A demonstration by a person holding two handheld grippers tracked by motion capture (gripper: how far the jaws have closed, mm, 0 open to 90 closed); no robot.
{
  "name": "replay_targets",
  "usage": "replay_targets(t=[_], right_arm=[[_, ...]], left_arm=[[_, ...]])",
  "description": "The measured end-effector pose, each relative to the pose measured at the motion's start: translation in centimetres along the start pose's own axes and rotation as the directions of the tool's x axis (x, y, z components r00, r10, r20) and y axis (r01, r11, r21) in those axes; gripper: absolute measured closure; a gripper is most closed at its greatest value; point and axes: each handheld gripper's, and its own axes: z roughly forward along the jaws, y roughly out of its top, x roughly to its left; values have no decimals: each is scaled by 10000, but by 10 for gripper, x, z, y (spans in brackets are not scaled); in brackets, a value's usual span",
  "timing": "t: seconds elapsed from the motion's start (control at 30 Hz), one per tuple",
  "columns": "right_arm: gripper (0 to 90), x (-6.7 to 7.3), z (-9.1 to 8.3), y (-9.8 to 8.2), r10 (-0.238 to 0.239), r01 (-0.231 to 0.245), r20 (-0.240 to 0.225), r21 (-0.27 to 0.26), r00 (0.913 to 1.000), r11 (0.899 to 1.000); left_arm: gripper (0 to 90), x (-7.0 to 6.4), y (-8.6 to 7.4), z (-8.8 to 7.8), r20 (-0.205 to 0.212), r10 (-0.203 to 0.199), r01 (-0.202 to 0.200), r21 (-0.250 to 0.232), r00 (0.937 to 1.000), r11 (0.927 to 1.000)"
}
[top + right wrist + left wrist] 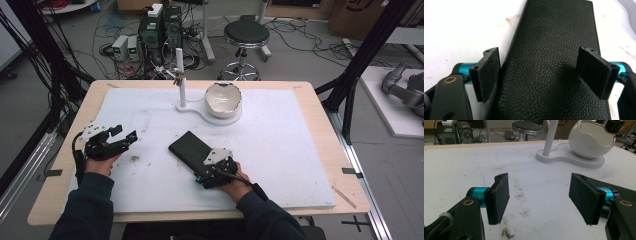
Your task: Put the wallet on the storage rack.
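Note:
A flat black leather case (190, 148) lies on the white mat (280, 150), near its middle. My right gripper (210, 161) is at the case's near end. In the right gripper view the case (549, 62) lies between and under the two spread jaws; the gripper (546, 72) is open, its pads (487, 72) beside the case's edges. My left gripper (125, 136) rests at the mat's left side, open, with nothing between its jaws (540, 197). A white cracked-egg-shaped bowl (223, 98) sits on a white base with an upright post (181, 80) at the back.
The egg bowl (590, 138) and post (550, 137) stand beyond my left gripper. Small bits of debris (135, 158) lie on the mat near the left hand. A black stool (245, 35), computers and cables stand on the floor behind the table.

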Motion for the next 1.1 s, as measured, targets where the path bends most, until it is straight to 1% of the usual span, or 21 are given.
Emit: replay_targets(t=[0.07, 0.13, 0.17, 0.2, 0.23, 0.33, 0.43, 0.47, 0.53, 0.63, 0.67, 0.73, 0.83, 0.93, 1.0, 1.1], right_arm=[[213, 1, 0, 0, -306, 305, 140, 110, 9994, 9995], [255, 0, -1, 1, -215, 213, 145, 117, 9997, 9997], [297, -1, -2, 1, -201, 200, 110, 116, 9997, 9997], [371, -1, -3, 1, -148, 147, 117, 108, 9998, 9998], [439, -2, -5, 1, -242, 240, 167, 136, 9996, 9996], [569, -7, -10, 1, -35, 33, 140, 125, 9999, 9999], [669, -9, -14, 1, 123, -125, 143, 110, 9998, 9999], [701, -9, -15, 1, 148, -151, 215, 114, 9997, 9998], [743, -11, -18, 2, 179, -179, 183, 28, 9997, 9998], [791, -15, -25, 5, 374, -370, 148, -289, 9992, 9989], [803, -18, -28, 6, 532, -527, 119, -406, 9985, 9978], [814, -24, -34, 8, 797, -791, 70, -669, 9968, 9946], [825, -35, -45, 10, 1243, -1237, 2, -997, 9922, 9873], [831, -44, -56, 12, 1599, -1599, -98, -1266, 9871, 9790], [832, -51, -63, 12, 1872, -1872, -138, -1437, 9822, 9718], [833, -60, -76, 11, 2393, -2417, -350, -1752, 9703, 9544]], left_arm=[[328, 0, 0, 1, 8, 33, -33, 51, 10000, 10000], [329, -1, 0, 1, 22, 19, -19, 65, 10000, 10000], [329, 0, -1, 1, 10, 12, -13, 67, 10000, 10000], [329, 0, -1, 1, 27, -8, 8, 61, 10000, 10000], [329, 0, -1, 1, 21, -37, 37, 59, 10000, 10000], [329, 0, -1, 1, 29, -3, 3, 96, 10000, 10000], [330, -1, -1, 1, 72, 6, -7, 128, 10000, 9999], [330, -1, -1, 1, 60, 17, -18, 127, 10000, 9999], [330, -1, -1, 1, 47, -12, 12, 138, 10000, 9999], [330, 0, -1, 2, 64, -43, 42, 117, 10000, 9999], [330, 0, -2, 2, 82, -56, 55, 134, 10000, 9999], [330, 0, -2, 2, 73, -28, 27, 151, 10000, 9999], [330, 0, -2, 2, 60, -45, 44, 142, 10000, 9999], [330, 0, -2, 2, 58, -65, 64, 157, 10000, 9999], [332, 0, -2, 2, 60, -67, 66, 147, 10000, 9999], [333, 0, -2, 2, 69, -67, 66, 143, 10000, 9999]])
